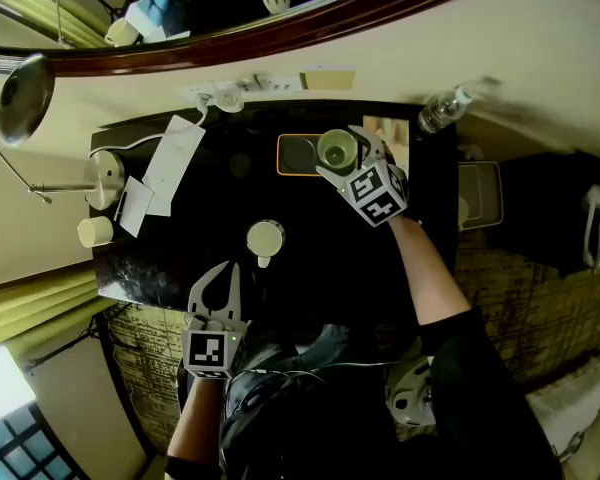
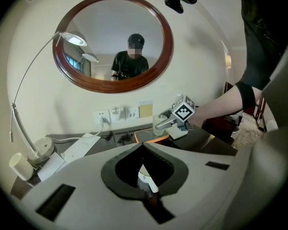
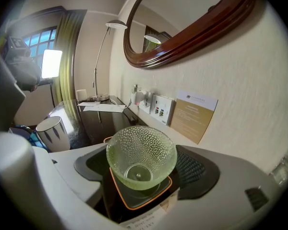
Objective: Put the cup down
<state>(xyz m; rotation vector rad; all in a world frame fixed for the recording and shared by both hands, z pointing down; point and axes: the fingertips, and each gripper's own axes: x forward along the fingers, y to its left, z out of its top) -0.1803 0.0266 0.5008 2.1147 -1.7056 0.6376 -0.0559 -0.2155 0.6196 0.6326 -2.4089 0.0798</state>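
Observation:
A green dimpled glass cup (image 1: 337,149) (image 3: 141,157) stands upright over the orange-rimmed tray (image 1: 295,155) (image 3: 134,202) at the back of the black table (image 1: 180,258). My right gripper (image 1: 342,153) (image 3: 141,172) is around it, jaws spread wide on either side, and the pads do not seem to press on the glass. The left gripper view shows the same cup (image 2: 159,123) beside the right gripper (image 2: 167,123). At the table's near edge my left gripper (image 1: 223,273) (image 2: 143,146) is shut and holds nothing, pointing toward a white mug (image 1: 265,238) (image 2: 145,176).
Papers (image 1: 170,163), a lamp base (image 1: 105,178) and a paper cup (image 1: 95,231) crowd the table's left end. A plastic bottle (image 1: 440,111) and a tan card (image 3: 194,116) stand near the wall behind the tray. Wall sockets (image 3: 158,108) and a round mirror (image 2: 113,42) are behind.

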